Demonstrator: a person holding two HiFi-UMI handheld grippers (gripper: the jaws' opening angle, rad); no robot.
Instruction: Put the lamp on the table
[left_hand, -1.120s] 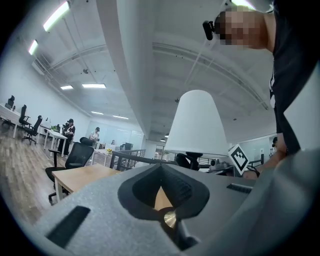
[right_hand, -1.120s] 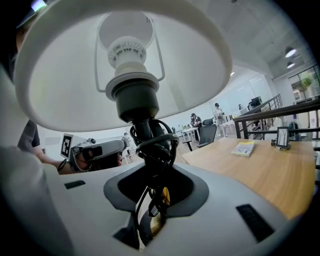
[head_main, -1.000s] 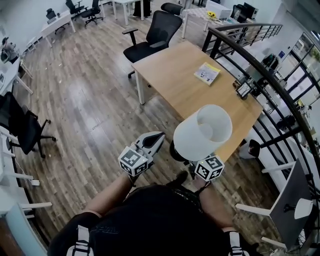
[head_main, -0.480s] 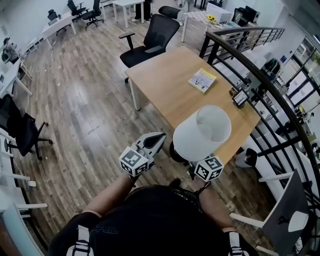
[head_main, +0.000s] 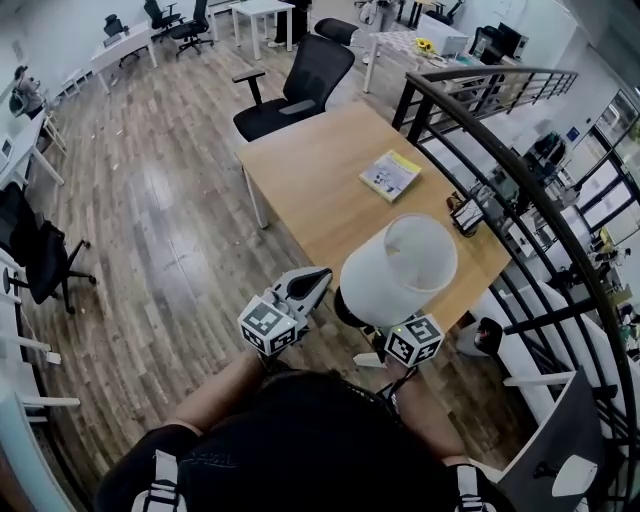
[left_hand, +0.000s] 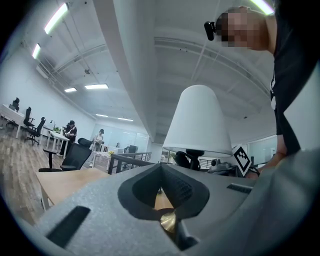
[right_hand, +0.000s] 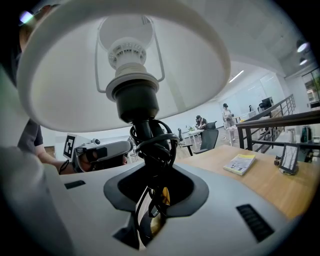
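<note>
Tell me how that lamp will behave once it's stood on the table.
Probably top-heavy: the lamp carries a wide shade above a thin stem, so it may tip. The cord wrapped round the stem looks floppy and could snag the right gripper.

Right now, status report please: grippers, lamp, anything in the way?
Right gripper shut on lamp stem; left gripper shut, empty. Lamp in the air at near end of table, not set down. Booklet farther along, not in the way.

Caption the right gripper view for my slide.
Right tool holding the lamp by its stem, near the wooden table.
</note>
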